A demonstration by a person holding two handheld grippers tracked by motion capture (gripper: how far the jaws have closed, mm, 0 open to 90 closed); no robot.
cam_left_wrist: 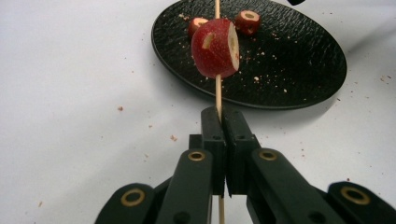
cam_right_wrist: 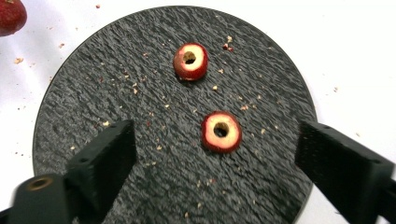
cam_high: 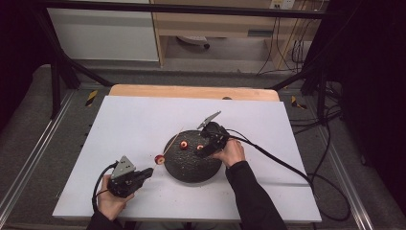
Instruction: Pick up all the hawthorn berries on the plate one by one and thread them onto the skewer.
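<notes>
My left gripper [cam_left_wrist: 223, 114] is shut on a thin wooden skewer [cam_left_wrist: 218, 95]. A red cored fruit piece [cam_left_wrist: 215, 48] is threaded on the skewer and hangs just short of the black round plate [cam_left_wrist: 289, 65]. In the high view this gripper [cam_high: 148, 172] sits at the front left, and the skewered piece [cam_high: 159, 159] is at the plate's left rim. My right gripper [cam_right_wrist: 215, 135] stands wide open above the plate [cam_right_wrist: 116, 84]. One loose fruit ring [cam_right_wrist: 221, 131] lies between its jaws and a second ring [cam_right_wrist: 190, 61] lies farther off.
The plate [cam_high: 194, 165] rests on a white sheet [cam_high: 143, 120] that covers a wooden table. Red and tan crumbs are scattered over both. A cable [cam_high: 282, 165] trails from the right gripper across the right side of the sheet.
</notes>
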